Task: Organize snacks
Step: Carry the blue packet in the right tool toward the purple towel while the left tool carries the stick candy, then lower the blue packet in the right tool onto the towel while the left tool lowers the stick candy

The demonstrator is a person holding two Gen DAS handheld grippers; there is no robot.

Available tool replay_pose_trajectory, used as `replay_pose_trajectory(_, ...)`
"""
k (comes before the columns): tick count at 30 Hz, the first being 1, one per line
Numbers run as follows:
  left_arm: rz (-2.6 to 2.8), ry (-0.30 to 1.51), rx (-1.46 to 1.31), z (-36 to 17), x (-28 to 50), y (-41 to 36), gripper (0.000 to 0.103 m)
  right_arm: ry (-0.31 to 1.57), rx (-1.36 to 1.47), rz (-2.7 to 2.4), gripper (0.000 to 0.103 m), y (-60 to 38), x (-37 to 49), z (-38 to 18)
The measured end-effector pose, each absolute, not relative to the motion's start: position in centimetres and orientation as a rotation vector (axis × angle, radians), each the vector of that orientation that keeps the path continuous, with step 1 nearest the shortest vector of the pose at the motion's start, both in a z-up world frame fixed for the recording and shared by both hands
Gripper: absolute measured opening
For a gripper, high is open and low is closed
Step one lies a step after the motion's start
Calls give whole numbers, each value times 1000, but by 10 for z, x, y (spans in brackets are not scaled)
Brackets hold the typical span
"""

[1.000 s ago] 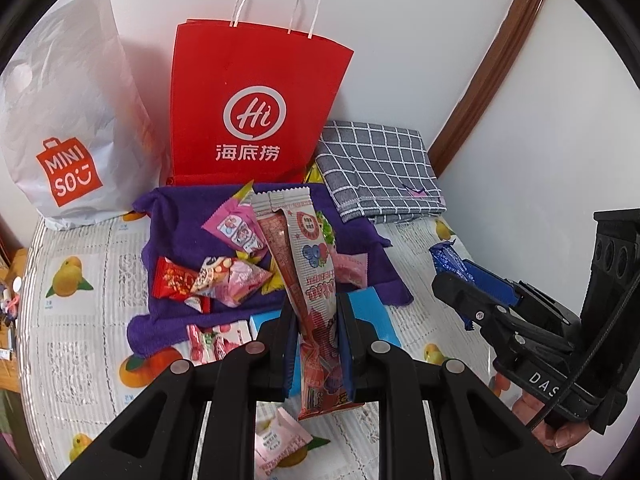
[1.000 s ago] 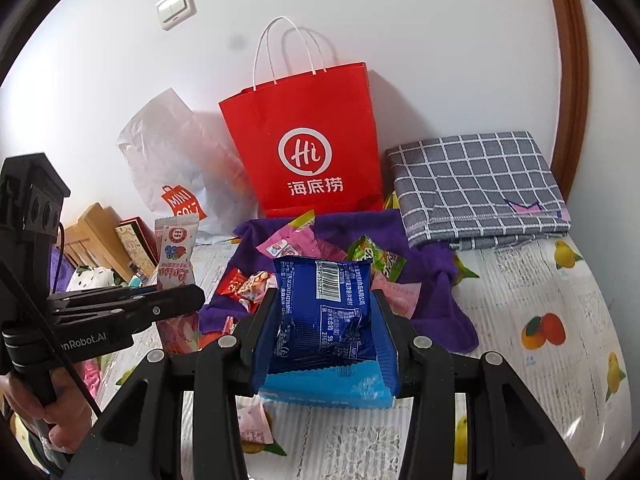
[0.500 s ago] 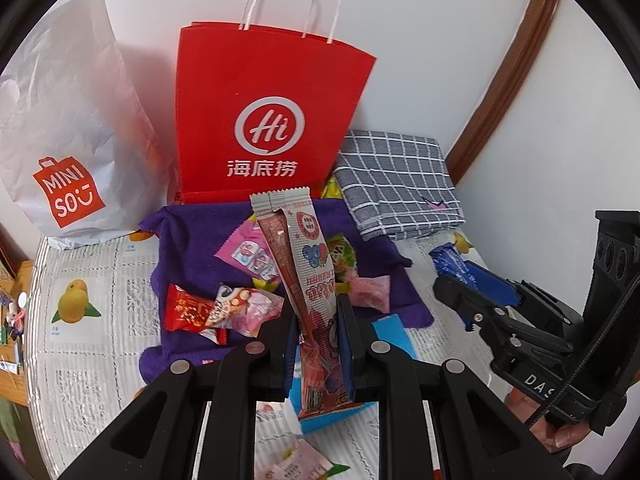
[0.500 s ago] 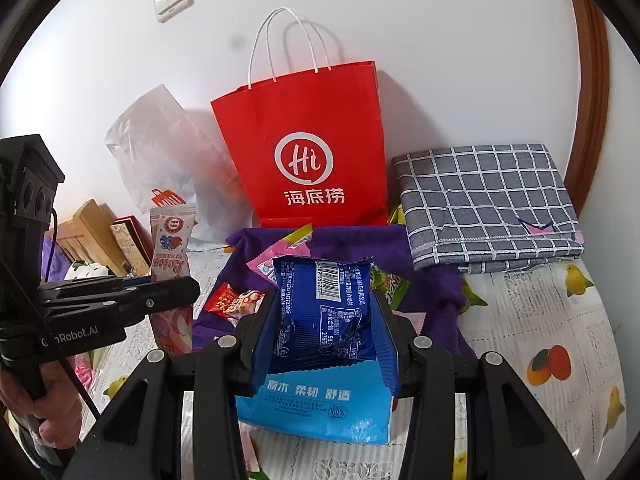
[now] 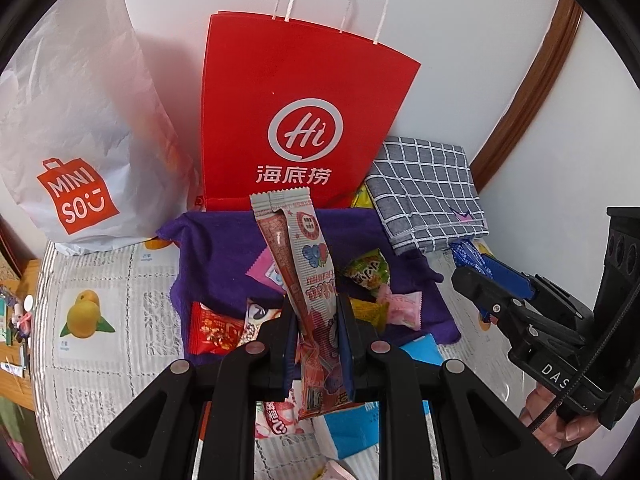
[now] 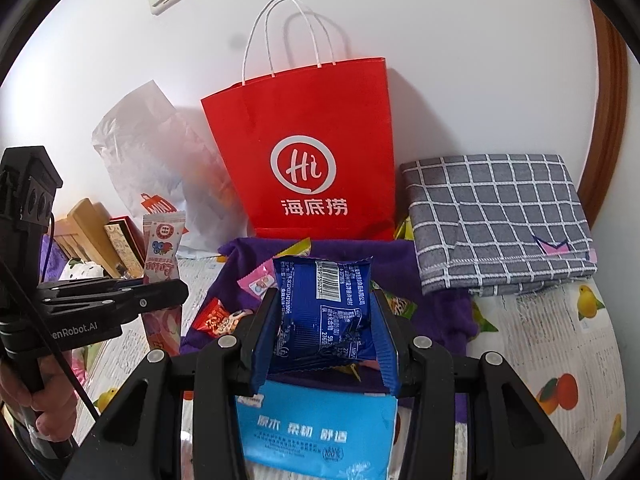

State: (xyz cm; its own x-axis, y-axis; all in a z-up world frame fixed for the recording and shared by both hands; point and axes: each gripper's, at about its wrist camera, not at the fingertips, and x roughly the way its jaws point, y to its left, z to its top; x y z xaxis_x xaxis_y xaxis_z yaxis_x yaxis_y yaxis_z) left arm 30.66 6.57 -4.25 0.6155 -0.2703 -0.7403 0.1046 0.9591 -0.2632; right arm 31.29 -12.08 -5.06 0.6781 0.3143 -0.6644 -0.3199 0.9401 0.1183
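My left gripper [image 5: 316, 344], jaws clamped on one long pink snack stick [image 5: 304, 264], my right gripper [image 6: 326, 336], jaws gripping one blue snack packet [image 6: 324, 308], both above one purple cloth [image 5: 216, 248], two bags behind, one red paper bag [image 5: 300, 120], one white plastic bag [image 5: 80, 120].

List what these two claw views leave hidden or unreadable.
- Inside of the red paper handled bag: both views show only its front.
- White crumpled plastic bag's contents: opaque.
- Long pink striped snack stick's lower end: left view, behind claw fingers.
- Light blue tissue pack: right view, cut by bottom edge.
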Motion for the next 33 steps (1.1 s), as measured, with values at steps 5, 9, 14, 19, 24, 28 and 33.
replay_pose_trajectory(5,-218,888,-204,-45,317,65,17,741,-24,363,44,-116,321,-51)
replay_pose_trajectory(9,-217,887,-215,-46,328,68,17,740,-34,362,44,-116,330,-53)
replay_pose_trajectory(14,-202,892,-220,-52,341,76,17,756,-35,376,44,-118,345,-58)
replay_pose_trajectory(19,-192,928,-247,-75,353,83,18,785,-54,363,44,-124,359,-75)
replay_pose_trajectory(24,-174,955,-253,-87,361,92,17,845,-65,347,44,-130,375,-98)
replay_pose_trajectory(28,-159,948,-271,-86,361,103,17,884,-52,352,44,-136,383,-108)
replay_pose_trajectory(33,-147,947,-275,-88,362,108,18,898,-49,357,44,-140,387,-110)
